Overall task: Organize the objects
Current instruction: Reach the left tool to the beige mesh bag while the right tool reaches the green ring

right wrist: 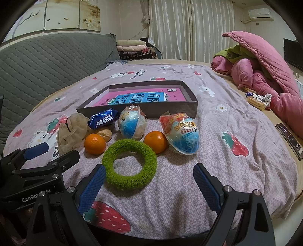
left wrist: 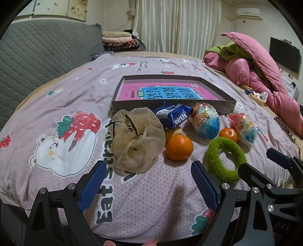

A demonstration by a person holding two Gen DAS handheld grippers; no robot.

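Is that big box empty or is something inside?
Not empty. The open box holds a pink and blue book lying flat on its bottom. The snacks and oranges sit outside it, on the bedspread.

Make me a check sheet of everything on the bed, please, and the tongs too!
Surface: bed cover with bears and strawberries, wrinkled.
Job's things: open box with a pink book lying in it. In front of it: green fuzzy ring, two oranges, two wrapped toy eggs, blue snack packet, mesh pouch, walnut.
Clutter: pink quilt, small wrappers, a dark flat gadget at the bed's edge.
Grippers: left tongs open, holding nothing; right tongs open, holding nothing, ring just ahead.
Cables: nothing seen.
Surroundings: grey headboard, curtains, air conditioner.
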